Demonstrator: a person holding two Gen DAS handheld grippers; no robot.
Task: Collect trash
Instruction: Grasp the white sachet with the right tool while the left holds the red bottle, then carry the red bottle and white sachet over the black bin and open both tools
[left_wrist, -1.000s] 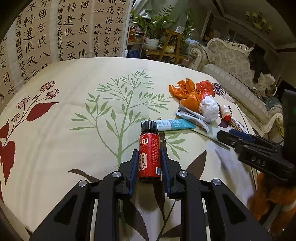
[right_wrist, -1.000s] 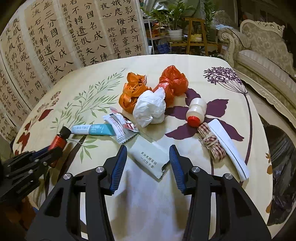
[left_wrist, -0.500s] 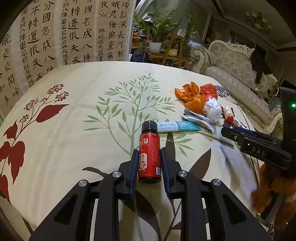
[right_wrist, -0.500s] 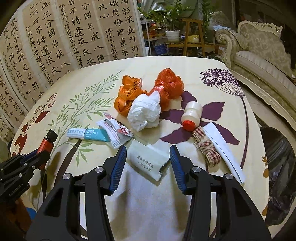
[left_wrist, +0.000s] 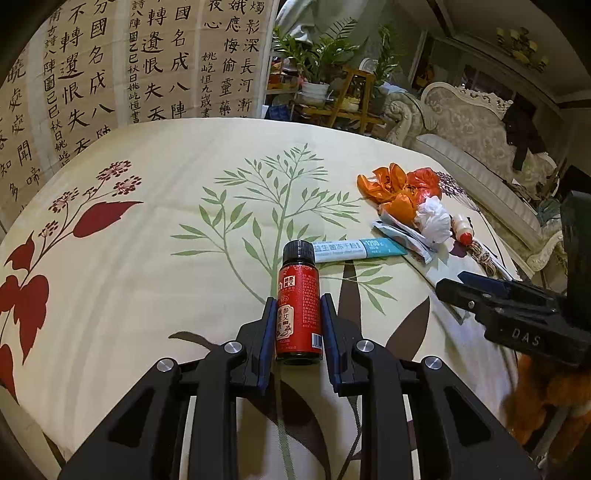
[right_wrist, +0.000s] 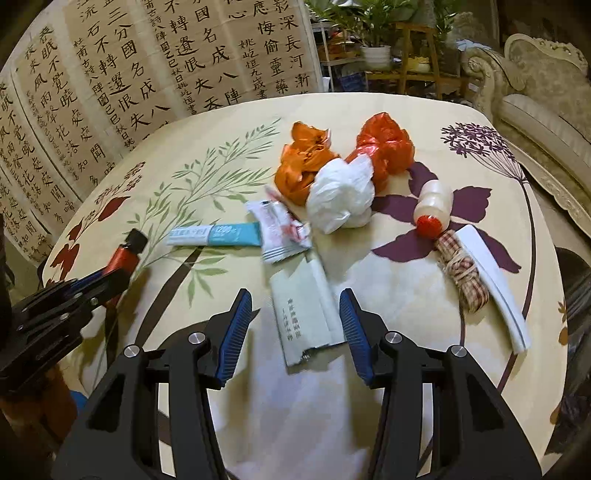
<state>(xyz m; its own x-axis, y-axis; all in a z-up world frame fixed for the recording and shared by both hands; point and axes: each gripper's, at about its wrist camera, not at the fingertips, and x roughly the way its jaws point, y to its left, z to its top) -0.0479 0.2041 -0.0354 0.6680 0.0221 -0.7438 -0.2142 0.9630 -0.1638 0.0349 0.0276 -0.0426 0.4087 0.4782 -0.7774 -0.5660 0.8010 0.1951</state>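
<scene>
**Between the left fingers: one red bottle; trash count on the tablecloth**

Between its two blue pads, the left gripper (left_wrist: 298, 325) is clamped on one red bottle (left_wrist: 298, 310) with a black cap; the bottle lies along the fingers, cap pointing away from the camera. Whether the bottle rests on the cloth or is held just above it cannot be told.

The right gripper (right_wrist: 295, 328) has its jaws wide apart, holding nothing. One pale green sachet (right_wrist: 304, 317) lies flat on the tablecloth (right_wrist: 221, 118) between the two fingers — closer to the right-hand finger, contact not confirmed.

Items counted outward from the right gripper, all on the cloth:
- One white-and-red snack wrapper (right_wrist: 282, 232), just beyond the sachet.
- One teal-and-white sachet strip (right_wrist: 214, 235), touching the wrapper's left side.
- One crumpled white plastic bag (right_wrist: 341, 195).
- Two crumpled orange-red plastic bags — one orange (right_wrist: 304, 162), one redder (right_wrist: 384, 146) — pressed against the white bag on its far side.
- One small white bottle with a red cap (right_wrist: 434, 210), lying on its side.
- One bundle of checked ribbon (right_wrist: 463, 273), just below that cap.
- One white paper strip (right_wrist: 495, 280), alongside the ribbon.

Beyond the table: one calligraphy screen (right_wrist: 129, 74), one cream sofa (left_wrist: 472, 140), potted plants (left_wrist: 317, 55).
</scene>
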